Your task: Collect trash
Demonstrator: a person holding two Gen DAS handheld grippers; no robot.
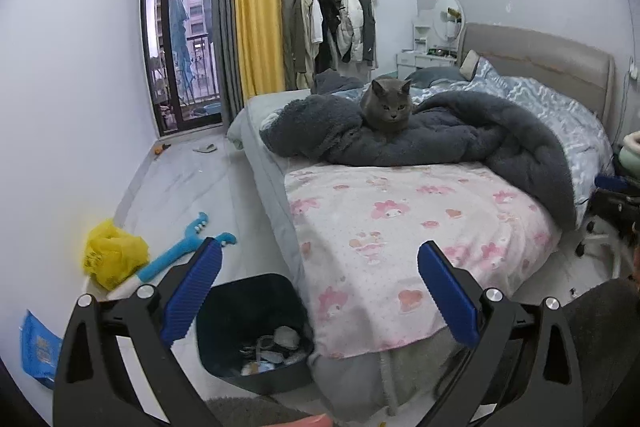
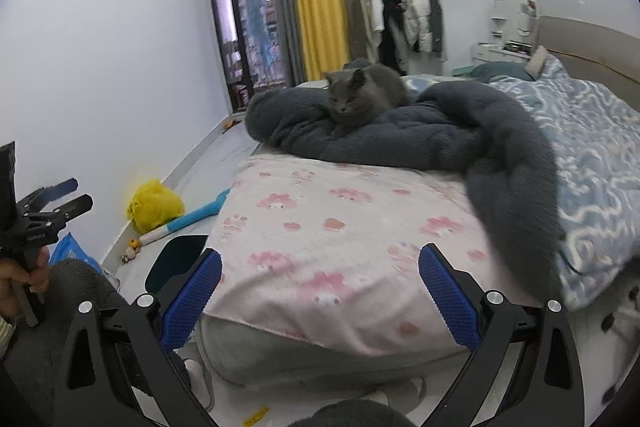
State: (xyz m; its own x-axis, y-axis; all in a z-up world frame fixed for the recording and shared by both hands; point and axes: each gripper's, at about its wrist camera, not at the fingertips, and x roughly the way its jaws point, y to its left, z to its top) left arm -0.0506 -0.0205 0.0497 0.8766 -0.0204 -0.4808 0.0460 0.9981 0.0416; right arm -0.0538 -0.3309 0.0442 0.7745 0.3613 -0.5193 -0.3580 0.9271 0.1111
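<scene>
A dark bin [image 1: 256, 327] stands on the floor at the bed's near left corner, with several scraps of trash [image 1: 272, 351] lying in its bottom. In the right wrist view only the bin's rim [image 2: 180, 259] peeks past the left finger. My left gripper [image 1: 320, 267] hangs open and empty above the bin and the bed corner. The right gripper [image 2: 320, 269] is open too, over the pink sheet, holding nothing. The left gripper [image 2: 66, 199] shows at the far left of the right wrist view, in a hand. A crumpled yellow bag [image 1: 112, 253] lies by the wall.
A grey cat [image 1: 386, 107] sits on a dark blanket [image 1: 440, 143] on the bed [image 1: 400, 227]. A blue toy [image 1: 180, 251] and a blue packet [image 1: 38, 347] lie on the floor by the wall. Clothes hang on a rack [image 1: 336, 19]; a balcony door [image 1: 180, 47] is beyond.
</scene>
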